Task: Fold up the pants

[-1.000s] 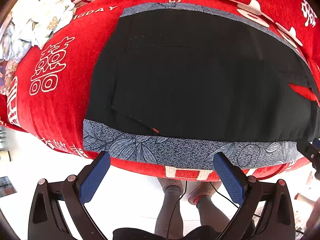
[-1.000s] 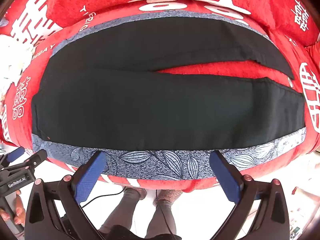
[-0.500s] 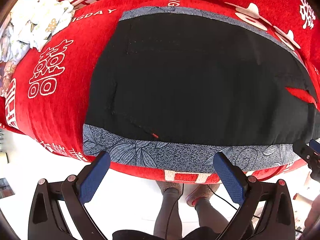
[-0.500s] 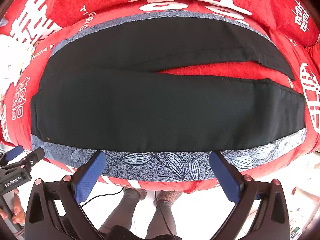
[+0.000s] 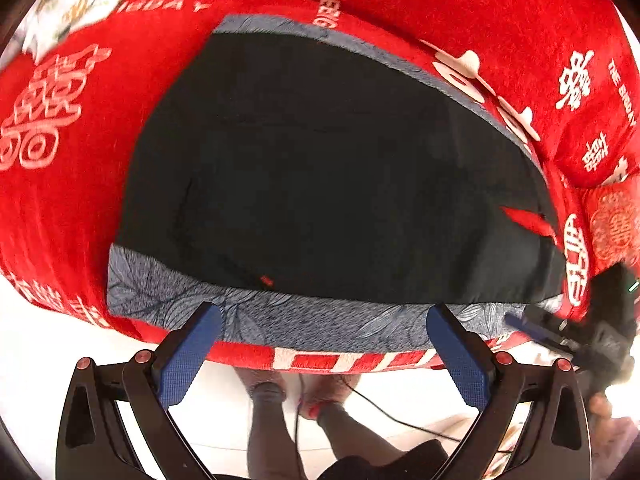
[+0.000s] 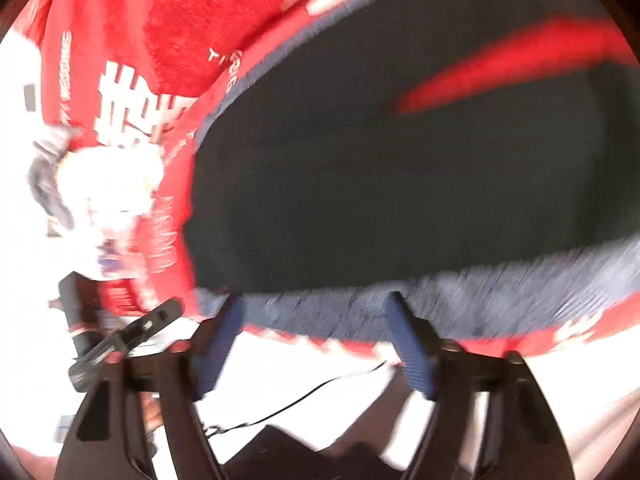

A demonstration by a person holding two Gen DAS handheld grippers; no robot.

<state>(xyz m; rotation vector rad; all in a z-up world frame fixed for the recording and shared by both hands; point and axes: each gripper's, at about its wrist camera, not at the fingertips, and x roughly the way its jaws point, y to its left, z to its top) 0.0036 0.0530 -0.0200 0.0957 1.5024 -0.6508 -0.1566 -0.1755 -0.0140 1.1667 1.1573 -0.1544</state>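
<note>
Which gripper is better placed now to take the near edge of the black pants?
Probably the right gripper: its closing jaws, with nothing between them, point at the near edge of the pants. The left gripper is open, farther back over the grey cloth.

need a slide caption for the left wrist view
Left gripper open above black pants spread flat on a red blanket.

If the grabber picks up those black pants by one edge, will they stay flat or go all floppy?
Probably floppy: the black pants lie limp and flat on the grey leaf-patterned cloth, following the cushion's curve. One pinched edge would likely lift while the rest sags and drags. They look thin, so probably light.
</note>
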